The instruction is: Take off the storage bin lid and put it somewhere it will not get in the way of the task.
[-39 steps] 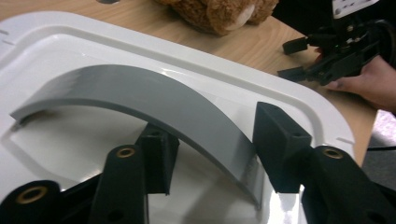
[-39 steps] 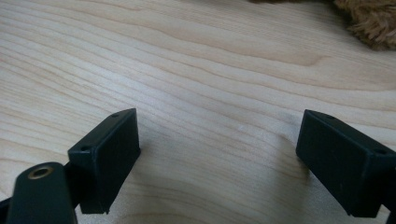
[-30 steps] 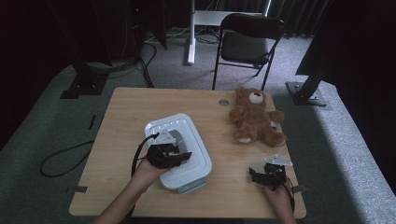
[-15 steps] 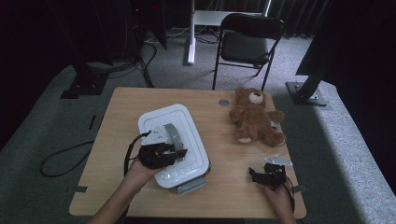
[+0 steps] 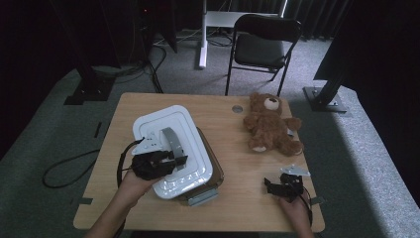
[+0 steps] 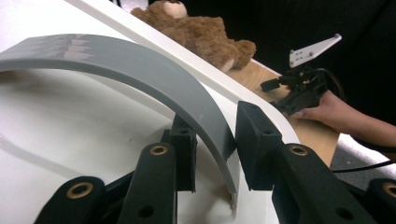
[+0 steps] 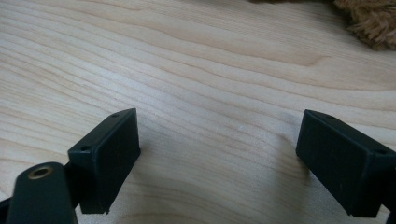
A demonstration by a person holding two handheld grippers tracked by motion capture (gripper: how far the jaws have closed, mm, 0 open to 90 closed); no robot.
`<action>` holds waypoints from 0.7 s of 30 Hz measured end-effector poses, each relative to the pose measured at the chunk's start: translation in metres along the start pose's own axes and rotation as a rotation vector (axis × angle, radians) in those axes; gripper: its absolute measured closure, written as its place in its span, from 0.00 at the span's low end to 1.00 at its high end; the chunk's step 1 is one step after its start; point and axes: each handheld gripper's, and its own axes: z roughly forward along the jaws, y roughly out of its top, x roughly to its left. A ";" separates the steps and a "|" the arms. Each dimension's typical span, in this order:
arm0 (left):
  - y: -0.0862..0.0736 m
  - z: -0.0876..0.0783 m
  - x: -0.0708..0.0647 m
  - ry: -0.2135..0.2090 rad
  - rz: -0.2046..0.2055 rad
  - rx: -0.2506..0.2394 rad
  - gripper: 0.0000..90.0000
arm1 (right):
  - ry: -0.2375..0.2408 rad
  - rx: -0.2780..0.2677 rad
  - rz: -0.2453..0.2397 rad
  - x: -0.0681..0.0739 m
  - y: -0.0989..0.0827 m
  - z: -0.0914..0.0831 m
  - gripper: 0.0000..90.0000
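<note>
Grey handle (image 6: 154, 70) sits pinched in your left gripper (image 6: 215, 140); the white lid (image 5: 171, 148) could slip toward six o'clock if it tilts. Your right gripper (image 7: 217, 154) rests open on the bench (image 7: 187, 56).

High view looks down over the table (image 5: 233, 144); both gripper views sit close, sharing its teddy bear (image 6: 196, 32)

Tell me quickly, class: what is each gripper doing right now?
Left gripper: shut on the grey handle of the white lid, lid tilted up off its base.
Right gripper: open, holding nothing, above the wooden table.
</note>
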 end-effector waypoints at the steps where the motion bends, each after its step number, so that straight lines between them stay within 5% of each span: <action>1: 0.000 -0.002 0.001 0.002 -0.004 -0.005 0.78 | 0.000 0.000 0.000 0.000 0.000 0.000 0.14; 21: -0.018 -0.057 0.024 0.072 -0.036 -0.033 0.78 | 0.000 0.000 0.000 0.000 0.000 0.000 0.14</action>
